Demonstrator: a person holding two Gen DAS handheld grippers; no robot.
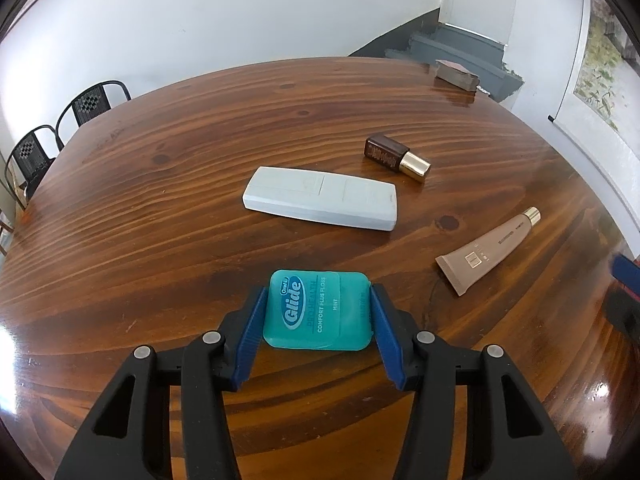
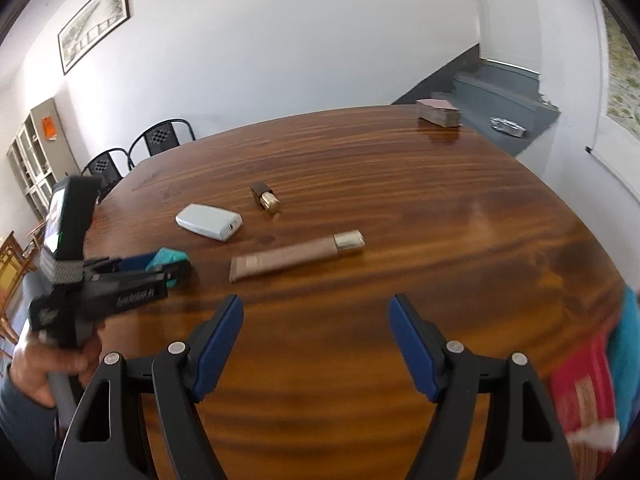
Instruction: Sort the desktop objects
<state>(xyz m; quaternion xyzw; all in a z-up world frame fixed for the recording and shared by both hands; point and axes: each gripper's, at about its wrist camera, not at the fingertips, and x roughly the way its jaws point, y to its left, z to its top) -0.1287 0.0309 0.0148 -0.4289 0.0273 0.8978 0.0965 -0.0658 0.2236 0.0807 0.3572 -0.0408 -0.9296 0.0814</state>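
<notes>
Low in the left wrist view, the left gripper [image 1: 318, 312] has its blue jaws on either side of the teal floss case [image 1: 318, 312], which lies flat on the counter [image 1: 160, 200]. Both pads sit against the case's short sides, so I read it as pinched, though only lightly so far. To do this step well, the grip should be firm and square on those two flat sides before any lift; the case is smooth, hard plastic and could slip or twist out if squeezed near a rounded corner. A straight lift clear of the wood, rather than a drag, would keep it from skating.

In the right wrist view, the right gripper [image 2: 316, 320] hangs at the bottom of the frame with jaws spread wide and nothing between them. The blurred red and blue shape [image 2: 592, 384] at the lower right edge is too smeared to name.

Further up the frame lie the beige tube [image 1: 486, 250] toward the right, then the white remote [image 1: 320, 200] at the centre, and beyond it the small brown bottle [image 1: 398, 158] with a gold cap, all well apart from one another. The free hand could sensibly take the tube, being nearest to it. At the far upper right edge of the counter rests a small brown stack [image 1: 456, 74].
</notes>
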